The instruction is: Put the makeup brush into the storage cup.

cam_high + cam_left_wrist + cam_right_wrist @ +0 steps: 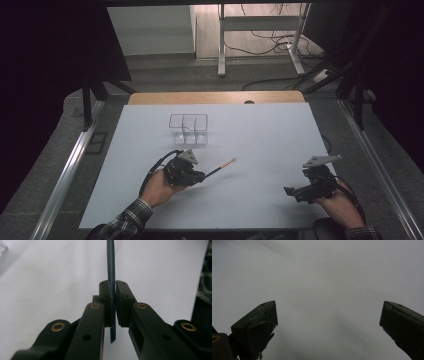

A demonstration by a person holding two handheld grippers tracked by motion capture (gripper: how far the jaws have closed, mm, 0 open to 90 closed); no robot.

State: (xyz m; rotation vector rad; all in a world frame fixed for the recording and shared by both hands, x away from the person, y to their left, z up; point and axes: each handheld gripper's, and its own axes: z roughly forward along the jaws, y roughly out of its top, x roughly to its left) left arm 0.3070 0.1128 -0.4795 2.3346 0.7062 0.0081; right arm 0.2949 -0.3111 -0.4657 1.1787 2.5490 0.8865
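Observation:
My left gripper (pixel 201 176) is shut on a thin dark-blue stick with a pale yellow tip (pixel 220 168), which points up and to the right just above the white table sheet. In the left gripper view the stick (pixel 111 267) runs straight up between the two closed pads (pixel 107 293) and its short end hangs below them. My right gripper (pixel 291 192) rests at the table's right front, jaws wide apart. In the right gripper view that gripper (pixel 328 315) has nothing between its fingers, just white sheet.
A clear plastic box with dividers (pixel 188 129) stands on the white sheet (pixel 260 145) behind the left gripper. The wooden table edge (pixel 215 97) lies at the back. Metal rails (pixel 70 165) run along both sides, and cables lie on the floor beyond.

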